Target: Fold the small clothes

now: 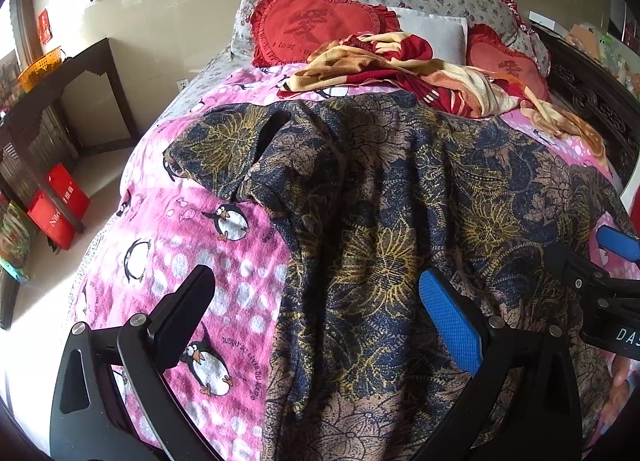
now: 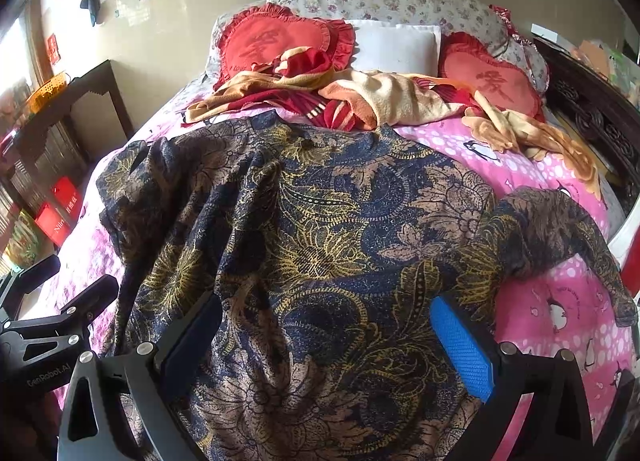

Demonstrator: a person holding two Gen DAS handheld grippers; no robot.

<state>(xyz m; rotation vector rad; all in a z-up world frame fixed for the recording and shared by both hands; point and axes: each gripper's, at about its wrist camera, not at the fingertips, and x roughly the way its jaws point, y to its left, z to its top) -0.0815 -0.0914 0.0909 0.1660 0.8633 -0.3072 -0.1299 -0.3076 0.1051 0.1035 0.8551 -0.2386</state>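
The folding had barely begun, as I judged it: the dark floral top (image 2: 320, 229) lay spread but rumpled across the middle of the bed (image 2: 568, 325), no fold in it yet, both sleeves out.

My left claw (image 1: 316, 317) hung spread and empty over the top's left side, one finger above the bare pink blanket. The bed's left edge dropped to the floor just beyond, so little room there.

My right claw (image 2: 324, 345) was spread too, gripping nothing, over the near hem.

Rightward, the right sleeve (image 2: 560, 229) trailed toward the bed's right edge. A crumpled red-and-cream blanket (image 2: 360, 101) crowded the head end.
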